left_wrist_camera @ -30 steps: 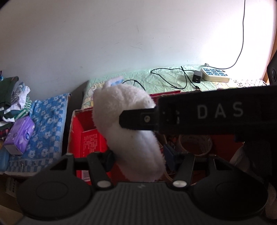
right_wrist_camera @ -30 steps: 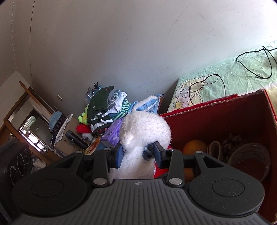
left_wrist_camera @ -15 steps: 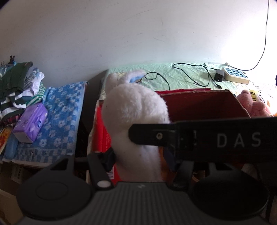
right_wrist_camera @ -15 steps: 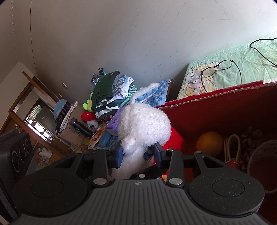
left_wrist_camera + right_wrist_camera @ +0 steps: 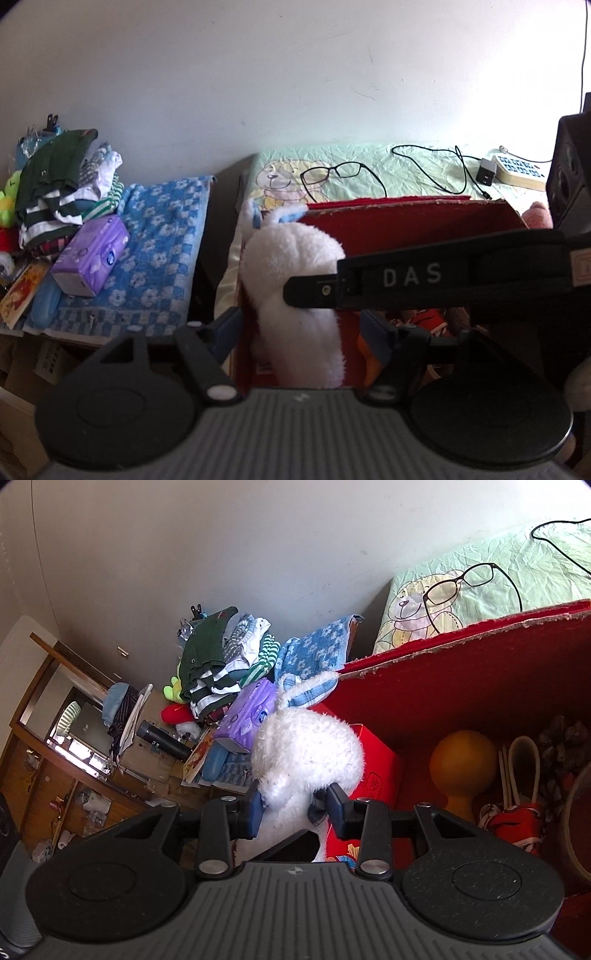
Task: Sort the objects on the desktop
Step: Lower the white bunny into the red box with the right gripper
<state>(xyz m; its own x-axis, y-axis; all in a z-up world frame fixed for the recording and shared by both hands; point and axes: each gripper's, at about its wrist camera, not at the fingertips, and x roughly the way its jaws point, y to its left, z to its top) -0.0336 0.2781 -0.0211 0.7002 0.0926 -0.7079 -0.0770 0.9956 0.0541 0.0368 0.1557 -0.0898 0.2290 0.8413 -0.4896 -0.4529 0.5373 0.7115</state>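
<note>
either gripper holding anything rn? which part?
Right gripper is shut on the white plush rabbit, pinching its neck just below the head, above the red box. Left gripper is open around the rabbit's body, not clamping.

The left gripper [image 5: 301, 326] is spreading its fingers — gaps are now showing either side of the white plush rabbit [image 5: 295, 288], which it was squeezing. The rabbit is sinking toward 6 o'clock into the red box [image 5: 406, 218]; glasses [image 5: 332, 173] are appearing at 12 o'clock.
</note>
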